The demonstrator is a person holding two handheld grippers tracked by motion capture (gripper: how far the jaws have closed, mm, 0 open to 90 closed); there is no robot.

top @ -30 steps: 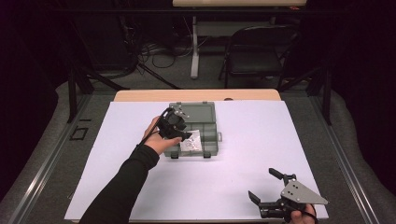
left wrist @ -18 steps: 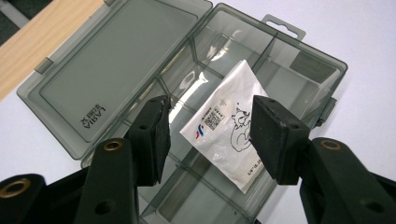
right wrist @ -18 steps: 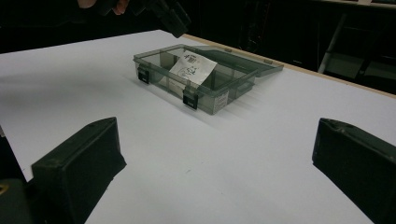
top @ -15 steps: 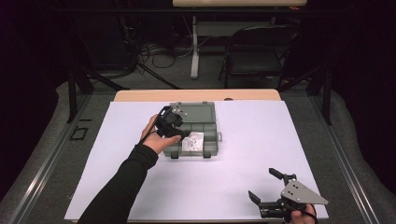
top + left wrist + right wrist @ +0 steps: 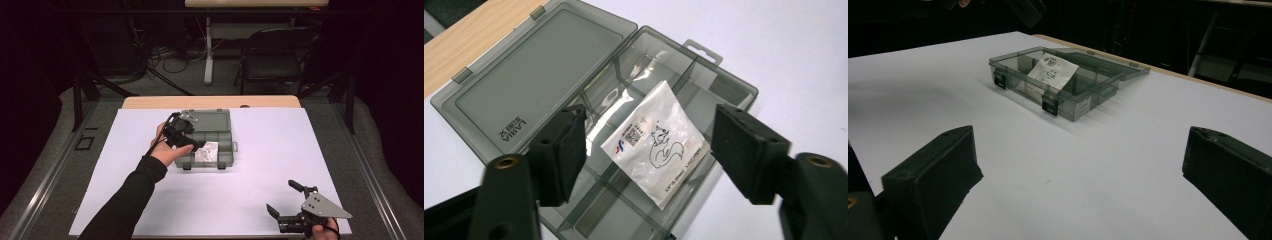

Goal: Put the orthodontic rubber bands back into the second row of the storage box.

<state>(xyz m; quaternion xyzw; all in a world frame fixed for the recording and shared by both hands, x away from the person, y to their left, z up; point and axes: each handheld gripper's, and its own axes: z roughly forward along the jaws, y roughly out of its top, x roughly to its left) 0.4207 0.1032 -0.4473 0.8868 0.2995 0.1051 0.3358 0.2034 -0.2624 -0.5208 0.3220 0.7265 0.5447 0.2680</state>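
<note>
An open grey see-through compartment box lies on the white table, its lid folded flat toward the far edge. A white printed packet leans tilted across the box's dividers, and shows in the right gripper view. My left gripper hovers over the box's left side, open, with the packet below the gap between its jaws and nothing held. My right gripper rests open near the table's front right corner, its jaws pointing toward the box.
A wooden strip borders the table's far edge. Beyond it stand a dark chair and a white table leg among floor cables. Bare white tabletop spreads to the right of and in front of the box.
My left gripper has drawn back slightly to the left from above the packet. The packet, the box and the right gripper stay where they were.
</note>
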